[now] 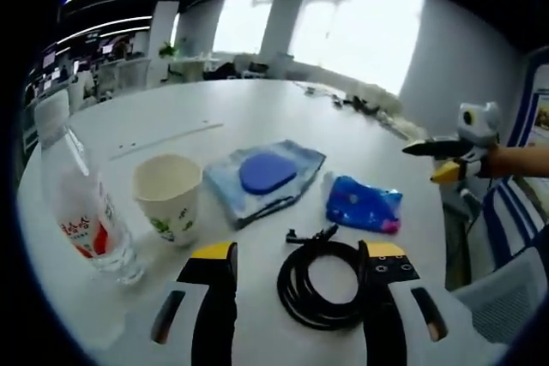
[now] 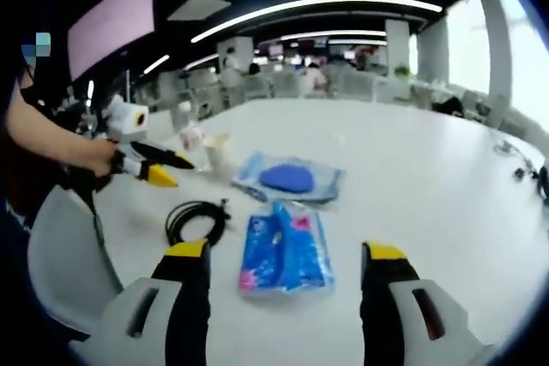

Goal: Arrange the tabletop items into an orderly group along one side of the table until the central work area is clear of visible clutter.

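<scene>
My left gripper [image 1: 299,251] is open low over the white table [image 1: 257,109], and a coiled black cable [image 1: 322,285] lies between its jaws. Beyond it stand a paper cup [image 1: 169,195] and a clear water bottle [image 1: 81,203] with a red label. A blue pouch holding a blue disc [image 1: 266,176] and a blue tissue packet [image 1: 363,205] lie further on. My right gripper [image 2: 286,252] is open, its jaws on either side of the tissue packet [image 2: 285,250]. From there I see the cable [image 2: 197,220], pouch [image 2: 292,179], cup [image 2: 219,153] and bottle [image 2: 193,139].
A blue-striped chair [image 1: 506,212] stands at the table's right edge, a grey chair [image 2: 60,255] beside the person's arm. Small dark items [image 1: 360,105] lie at the far edge. In each view the other gripper shows: the right gripper [image 1: 422,164] and the left gripper [image 2: 178,171].
</scene>
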Demonstrator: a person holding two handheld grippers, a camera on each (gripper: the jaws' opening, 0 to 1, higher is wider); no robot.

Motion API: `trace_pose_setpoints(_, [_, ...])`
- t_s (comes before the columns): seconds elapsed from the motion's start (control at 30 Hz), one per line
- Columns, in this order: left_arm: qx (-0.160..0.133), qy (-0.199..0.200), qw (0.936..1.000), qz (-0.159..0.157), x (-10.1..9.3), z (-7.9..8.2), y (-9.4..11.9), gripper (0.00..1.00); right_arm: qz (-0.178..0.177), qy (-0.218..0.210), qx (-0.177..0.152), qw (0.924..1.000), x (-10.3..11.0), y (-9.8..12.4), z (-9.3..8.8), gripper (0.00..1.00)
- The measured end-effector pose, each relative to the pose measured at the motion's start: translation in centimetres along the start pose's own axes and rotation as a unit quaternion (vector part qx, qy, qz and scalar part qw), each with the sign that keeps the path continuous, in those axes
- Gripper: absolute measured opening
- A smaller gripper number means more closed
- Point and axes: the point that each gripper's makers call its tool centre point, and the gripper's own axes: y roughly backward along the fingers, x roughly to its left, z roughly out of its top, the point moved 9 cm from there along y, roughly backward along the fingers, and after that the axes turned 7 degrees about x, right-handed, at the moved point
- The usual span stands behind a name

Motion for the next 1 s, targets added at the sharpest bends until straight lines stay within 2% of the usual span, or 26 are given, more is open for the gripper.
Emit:
trace_pose_setpoints(0.33, [0.017, -0.028, 0.9992, -0.024, -0.6, 1.0, -2.5, 0.54, -0.017, -0.034, 0.008, 0.9993, 1.0, 0.0, -2.7, 0.68])
trace_pose_setpoints(0.53, [0.020, -0.038, 0.9985, -0.033, -1.0, 1.8, -3.6, 0.53, -0.024, -0.045, 0.014, 0.9986, 1.1, 0.1, -3.2, 0.67])
trace_pose_setpoints(0.63, [0.022, -0.043, 0.9981, -0.038, -1.3, 2.2, -4.5, 0.52, -0.035, -0.078, 0.006, 0.9963, 1.1, 0.0, -3.4, 0.67])
trace_pose_setpoints(1.0, [0.035, -0.046, 0.9970, -0.052, -2.2, 2.6, -6.9, 0.50, -0.046, -0.115, 0.017, 0.9922, 1.6, -0.7, -4.5, 0.65])
